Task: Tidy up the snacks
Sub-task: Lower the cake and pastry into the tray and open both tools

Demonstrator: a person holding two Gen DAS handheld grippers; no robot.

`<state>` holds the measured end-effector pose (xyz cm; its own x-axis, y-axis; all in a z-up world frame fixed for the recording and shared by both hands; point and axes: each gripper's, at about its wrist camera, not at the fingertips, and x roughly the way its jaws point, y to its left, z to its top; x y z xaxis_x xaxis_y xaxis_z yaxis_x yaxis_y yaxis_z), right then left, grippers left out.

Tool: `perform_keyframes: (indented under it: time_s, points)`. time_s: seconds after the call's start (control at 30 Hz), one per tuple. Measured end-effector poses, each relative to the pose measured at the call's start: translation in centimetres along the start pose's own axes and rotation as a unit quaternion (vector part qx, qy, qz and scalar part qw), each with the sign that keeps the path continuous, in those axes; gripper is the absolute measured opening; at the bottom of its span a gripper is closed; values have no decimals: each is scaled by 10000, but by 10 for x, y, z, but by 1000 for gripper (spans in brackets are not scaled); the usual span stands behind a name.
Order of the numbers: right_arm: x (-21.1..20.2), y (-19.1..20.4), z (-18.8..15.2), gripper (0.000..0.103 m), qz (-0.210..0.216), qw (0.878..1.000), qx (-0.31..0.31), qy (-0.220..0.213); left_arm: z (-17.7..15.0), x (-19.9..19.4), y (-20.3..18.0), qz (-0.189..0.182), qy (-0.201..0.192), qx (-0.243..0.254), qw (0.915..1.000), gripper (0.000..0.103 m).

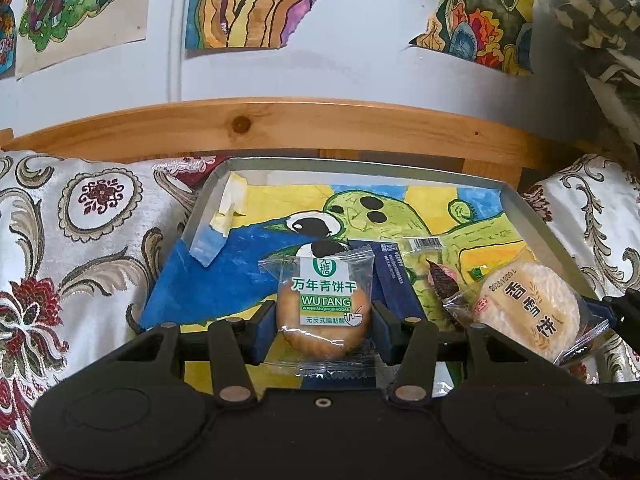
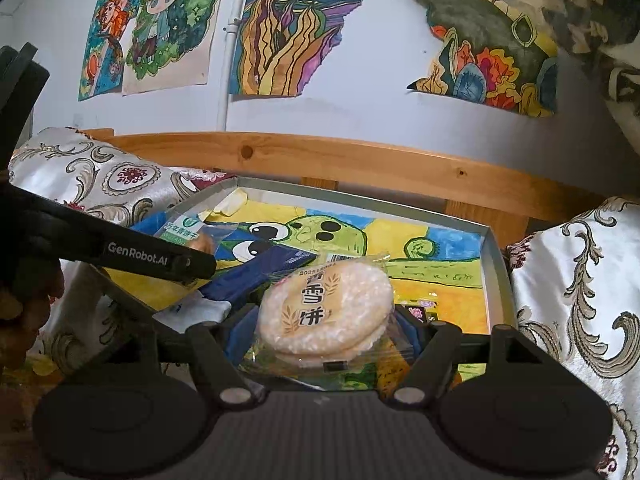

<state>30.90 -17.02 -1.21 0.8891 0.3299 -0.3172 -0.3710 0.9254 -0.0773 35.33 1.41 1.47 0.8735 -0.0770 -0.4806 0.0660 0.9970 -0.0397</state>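
Observation:
My left gripper (image 1: 324, 320) is shut on a clear packet holding a round brown biscuit (image 1: 322, 312) with a green and white label; the blue pads press on both of its sides. It hangs over the front of a shallow grey tray (image 1: 200, 208) lined with a painted sheet. Just to its right, my right gripper (image 2: 326, 324) is shut on a packet of pale round rice crackers (image 2: 324, 312), over the same tray (image 2: 494, 264). The rice cracker packet (image 1: 532, 308) also shows in the left wrist view. The biscuit packet (image 2: 184, 232) shows at the left of the right wrist view.
A dark blue packet (image 1: 394, 276) and a small clear packet with a brown and pink snack (image 1: 440, 284) lie in the tray behind the held packets. Patterned cushions (image 1: 80, 240) (image 2: 580, 300) flank the tray. A wooden rail (image 1: 280, 124) and a wall with drawings stand behind.

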Motion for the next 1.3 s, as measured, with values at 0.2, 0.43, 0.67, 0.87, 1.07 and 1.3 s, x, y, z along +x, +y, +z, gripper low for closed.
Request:
perform_keyframes:
  time_s: [0.2, 0.43, 0.67, 0.87, 1.07, 1.3]
  points:
    - [3, 2, -1, 75, 20, 10000, -2, 8, -2, 2, 2, 16, 1, -62, 10000, 51]
    - [5, 2, 0, 75, 28, 10000, 13, 14, -2, 4, 4, 12, 31, -148, 9999, 52]
    - [7, 3, -1, 85, -28, 10000, -3, 47, -1, 1, 4, 56, 62, -195, 9998, 70]
    - [-5, 2, 1, 90, -87, 10000, 7, 14, 4, -22, 8, 84, -11, -355, 9993, 86]
    - [-37, -2, 12, 98, -199, 9997, 73, -139, 10, -64, 9, 141, -214, -503, 9984, 97]
    - [-90, -7, 28, 103, -334, 9984, 267, -367, 10, -122, 3, 190, -456, -520, 9974, 102]
